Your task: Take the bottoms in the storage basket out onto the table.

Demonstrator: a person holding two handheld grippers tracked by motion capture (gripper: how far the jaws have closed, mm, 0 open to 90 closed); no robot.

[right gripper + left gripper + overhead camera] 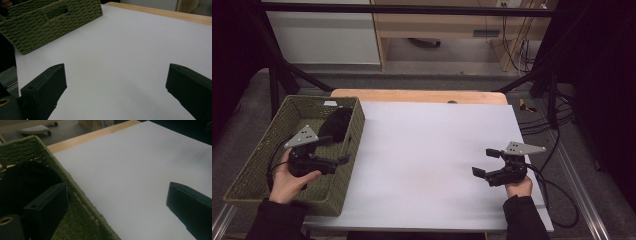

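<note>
1. While the woven green basket [249, 172] is sitting at the table's left edge, a dark bundle, seemingly black cloth [337, 125], is lying in its far right corner, and the left gripper [337, 150] is hovering over the basket's right wall, near the bundle but not touching it.

2. In the left gripper view its jaws are standing wide apart and holding nothing, one over the basket's inside and one over the white table sheet [130, 175], so they are straddling the woven rim [75, 187].

3. The likely trouble: a jaw coming down from here is apt to catch that rim and drag or tip the basket, since nothing is bracing it.

4. Because the cloth is soft and dark, a pinch is at risk of gathering too little of it, and the bundle could slip free on the way over the wall.

5. Farther right, the white sheet is lying bare across the middle of the table.

6. At the right, the right gripper [486, 162] is hanging just above the sheet, jaws spread wide and empty, well apart from the basket and too far off to steady it.
</note>
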